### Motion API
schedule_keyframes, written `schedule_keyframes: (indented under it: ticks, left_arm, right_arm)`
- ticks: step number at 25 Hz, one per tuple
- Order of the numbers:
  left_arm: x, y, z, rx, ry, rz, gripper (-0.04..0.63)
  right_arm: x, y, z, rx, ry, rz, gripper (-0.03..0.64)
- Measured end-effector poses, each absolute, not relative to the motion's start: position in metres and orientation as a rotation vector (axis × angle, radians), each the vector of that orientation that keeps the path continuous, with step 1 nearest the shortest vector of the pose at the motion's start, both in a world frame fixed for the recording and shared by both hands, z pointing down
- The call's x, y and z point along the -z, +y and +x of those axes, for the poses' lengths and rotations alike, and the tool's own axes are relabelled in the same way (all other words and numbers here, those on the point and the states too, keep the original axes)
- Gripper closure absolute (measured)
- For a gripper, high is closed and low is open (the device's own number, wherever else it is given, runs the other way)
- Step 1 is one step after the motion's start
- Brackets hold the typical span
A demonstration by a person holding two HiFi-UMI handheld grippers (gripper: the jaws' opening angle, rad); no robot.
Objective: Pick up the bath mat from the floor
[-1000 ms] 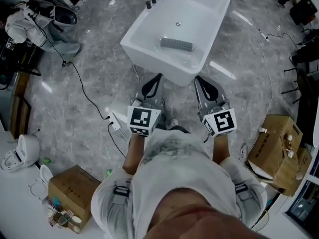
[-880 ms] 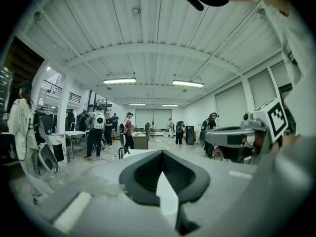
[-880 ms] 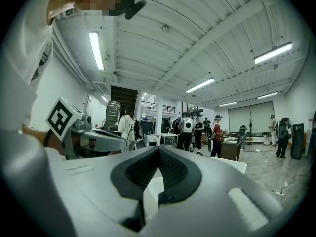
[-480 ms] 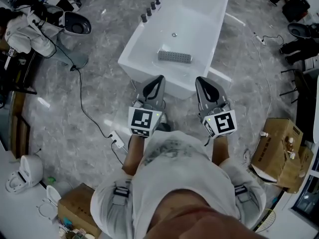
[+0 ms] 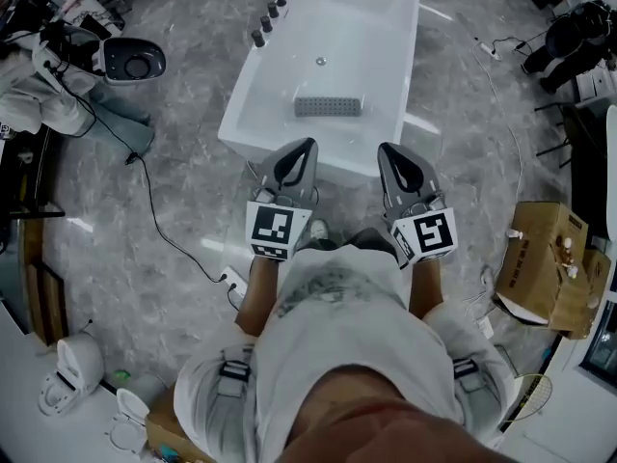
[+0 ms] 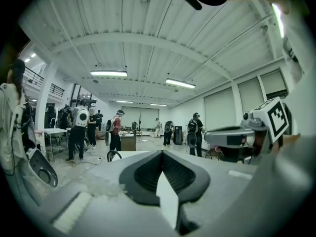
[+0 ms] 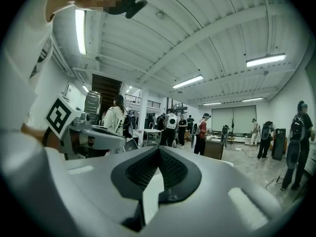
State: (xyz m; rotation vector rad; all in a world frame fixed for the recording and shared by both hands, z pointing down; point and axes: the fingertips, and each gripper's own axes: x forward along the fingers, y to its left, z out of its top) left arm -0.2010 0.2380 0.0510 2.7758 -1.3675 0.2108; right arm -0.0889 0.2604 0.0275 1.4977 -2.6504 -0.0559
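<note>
The white bathtub (image 5: pixel 386 27) has drifted closer and swung a little in the head view over the last second, so the person is stepping up to it. The left gripper (image 5: pixel 301 157) and right gripper (image 5: pixel 393 162) stay level out in front, both pinched closed on nothing. The only mat-like thing is a grey ribbed slab (image 5: pixel 329 106) lying inside the tub, possibly the bath mat. None shows on the floor, so no pickup has begun.
</note>
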Motion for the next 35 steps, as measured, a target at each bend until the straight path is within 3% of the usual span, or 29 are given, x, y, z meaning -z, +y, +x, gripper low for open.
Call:
schedule_keyframes:
  ticks: [16,35]
  left_arm:
    - [-0.077,0.161,-0.172,-0.249,-1.344,2.760,0.591]
    - [-0.128,-0.003,-0.056,-0.315,-1.425,2.594,0.591]
  right_arm:
    - [-0.057,0.191,-0.055,-0.008,-2.607,1.508,0.615]
    - [-0.107,0.008,0.052,-0.151,-2.678,1.223,0.615]
